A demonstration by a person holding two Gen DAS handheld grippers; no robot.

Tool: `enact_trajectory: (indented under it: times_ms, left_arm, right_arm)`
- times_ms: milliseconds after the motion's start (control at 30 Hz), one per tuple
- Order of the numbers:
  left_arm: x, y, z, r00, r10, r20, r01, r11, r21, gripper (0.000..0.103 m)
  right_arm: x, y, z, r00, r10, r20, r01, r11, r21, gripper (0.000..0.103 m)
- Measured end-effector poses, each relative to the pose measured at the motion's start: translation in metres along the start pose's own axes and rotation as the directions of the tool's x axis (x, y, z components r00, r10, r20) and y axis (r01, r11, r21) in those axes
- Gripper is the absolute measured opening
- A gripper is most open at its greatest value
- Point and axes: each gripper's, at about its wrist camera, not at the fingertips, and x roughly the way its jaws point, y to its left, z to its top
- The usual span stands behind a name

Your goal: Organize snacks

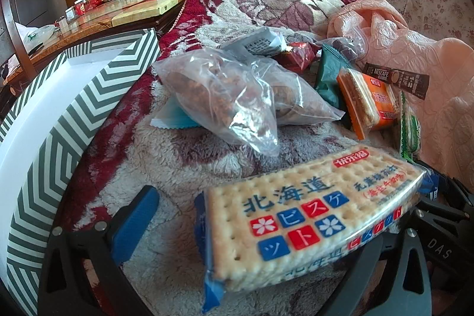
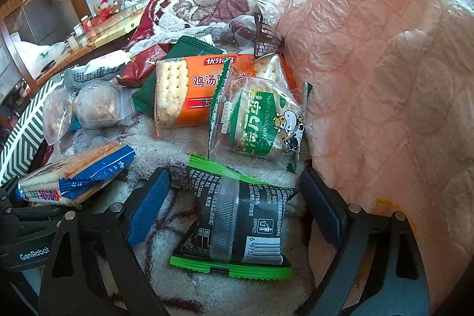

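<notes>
Black-and-green snack packet [image 2: 234, 224] lies between the right gripper's [image 2: 237, 197] spread jaws (touching neither).

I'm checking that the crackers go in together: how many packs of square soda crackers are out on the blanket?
2. The blue-trimmed cracker pack lies nearest, between the left gripper's fingers; the orange cracker pack lies further back among the other snacks, partly under a green-edged bun wrapper. The pile may hide more.

Both wrist views low, close over fleece blanket [image 1: 183, 144], facing the wall; sharing blue cracker pack [image 1: 308, 224] and orange pack [image 2: 204, 91].
</notes>
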Motion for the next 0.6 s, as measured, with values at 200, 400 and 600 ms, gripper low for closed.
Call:
enact_trajectory:
  times_ms: [200,400,600]
  left_arm:
    - [0.000,0.000,0.000,1.000,0.001,0.000,-0.001,1.000,0.000,0.103]
    - [-0.006,0.002,-0.001,1.000,-0.010,-0.001,0.010,1.000,0.026,0.103]
    - [-0.027,0.009,-0.010,0.999,-0.004,-0.040,0.006,0.999,0.049,0.103]
  right_arm:
    - [0.000,-0.001,0.000,1.000,-0.001,-0.001,0.001,1.000,0.000,0.091]
    - [0.001,-0.001,0.001,1.000,0.001,-0.002,-0.001,1.000,0.000,0.091]
    - [-0.018,0.006,0.000,0.997,-0.050,-0.066,0.047,0.998,-0.049,0.090]
